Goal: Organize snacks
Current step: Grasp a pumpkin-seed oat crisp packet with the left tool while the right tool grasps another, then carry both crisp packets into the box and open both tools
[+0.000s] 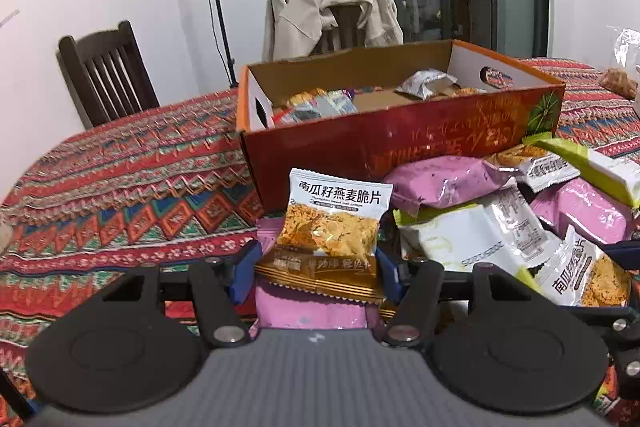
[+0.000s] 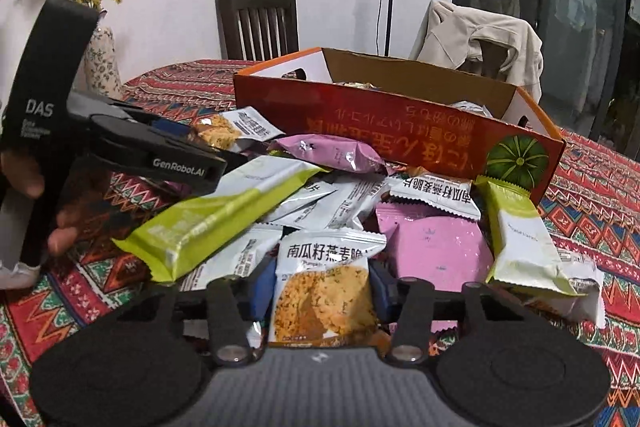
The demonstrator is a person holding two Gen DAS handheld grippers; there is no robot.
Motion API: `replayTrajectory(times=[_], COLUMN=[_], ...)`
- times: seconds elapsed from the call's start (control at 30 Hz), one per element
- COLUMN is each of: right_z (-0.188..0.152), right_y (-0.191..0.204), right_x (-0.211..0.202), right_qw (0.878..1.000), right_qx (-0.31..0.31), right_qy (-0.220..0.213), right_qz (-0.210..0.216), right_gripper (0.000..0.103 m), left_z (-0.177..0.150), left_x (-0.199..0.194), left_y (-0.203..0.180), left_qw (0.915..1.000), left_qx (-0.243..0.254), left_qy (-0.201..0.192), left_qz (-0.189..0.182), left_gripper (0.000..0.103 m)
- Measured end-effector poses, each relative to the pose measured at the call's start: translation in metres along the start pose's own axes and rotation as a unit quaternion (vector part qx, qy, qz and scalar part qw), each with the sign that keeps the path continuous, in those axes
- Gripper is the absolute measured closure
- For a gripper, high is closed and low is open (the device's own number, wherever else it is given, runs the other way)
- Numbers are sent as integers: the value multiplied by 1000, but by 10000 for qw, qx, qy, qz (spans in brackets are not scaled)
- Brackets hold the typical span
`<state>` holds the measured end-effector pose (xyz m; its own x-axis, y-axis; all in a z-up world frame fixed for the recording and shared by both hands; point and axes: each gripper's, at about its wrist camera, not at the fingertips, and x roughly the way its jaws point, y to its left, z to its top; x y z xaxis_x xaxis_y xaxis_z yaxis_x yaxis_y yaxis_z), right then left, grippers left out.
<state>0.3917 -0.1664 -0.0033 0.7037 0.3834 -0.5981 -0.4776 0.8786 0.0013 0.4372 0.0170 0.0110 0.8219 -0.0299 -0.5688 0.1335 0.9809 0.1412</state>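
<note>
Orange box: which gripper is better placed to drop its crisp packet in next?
Left, probably. The left gripper pinches a packet squarely facing the orange box; the right gripper, also holding one, has the pile between.

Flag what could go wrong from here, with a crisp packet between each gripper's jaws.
1. The left gripper pinches its pumpkin-seed oat crisp packet at the lower edge; it may swing or slip on the way to the orange box.
2. The right gripper's packet lies among loose wrappers; the green bar may drag along.
3. Squeezing could crush the crisps.
</note>
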Motion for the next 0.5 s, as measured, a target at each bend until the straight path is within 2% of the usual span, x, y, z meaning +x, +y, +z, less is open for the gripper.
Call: replayTrajectory(times=[0.17, 0.33, 0.5], right_z=[-5, -10, -20], right_y=[1, -10, -24], right_x=[-14, -52, -101], right_qw=[10000, 9991, 9968], right_qx=[-26, 110, 224], right_qy=[-84, -401, -734], right_qz=[-47, -116, -203], right_gripper=[58, 58, 58], left_z=[0, -15, -38], left_x=[-38, -94, -147], left_y=[2, 1, -7], left_qw=[9993, 9953, 9877], left_qx=[-289, -791, -1503], left_qy=[-207, -357, -432], left_qz=[138, 433, 27], left_gripper=[41, 41, 41])
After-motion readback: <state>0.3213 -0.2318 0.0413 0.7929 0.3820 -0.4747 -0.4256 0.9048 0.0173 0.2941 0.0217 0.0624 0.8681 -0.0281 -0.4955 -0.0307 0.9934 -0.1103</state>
